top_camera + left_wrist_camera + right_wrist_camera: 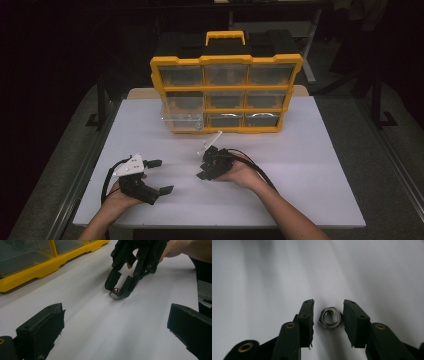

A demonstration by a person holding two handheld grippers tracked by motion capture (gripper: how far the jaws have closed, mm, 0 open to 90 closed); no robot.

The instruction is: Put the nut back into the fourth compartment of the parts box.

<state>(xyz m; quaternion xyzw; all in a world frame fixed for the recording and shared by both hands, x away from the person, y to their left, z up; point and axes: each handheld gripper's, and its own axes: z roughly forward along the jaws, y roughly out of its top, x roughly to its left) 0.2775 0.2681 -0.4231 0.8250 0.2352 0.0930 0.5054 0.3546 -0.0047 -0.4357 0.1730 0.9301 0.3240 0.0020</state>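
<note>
On the white tabletop, the left gripper is held wide open and empty. Farther in, the right gripper is slightly parted, its jaws flanking a steel nut, seen close only in the gripper views. Beyond, a yellow organizer is seen.

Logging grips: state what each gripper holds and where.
Nothing is held. The right gripper straddles a nut on the table, jaws apart from its sides. The left gripper is open.

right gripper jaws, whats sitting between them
A metal hex nut lies on the white table between the right gripper jaws, small gaps each side, in the right gripper view.
</note>
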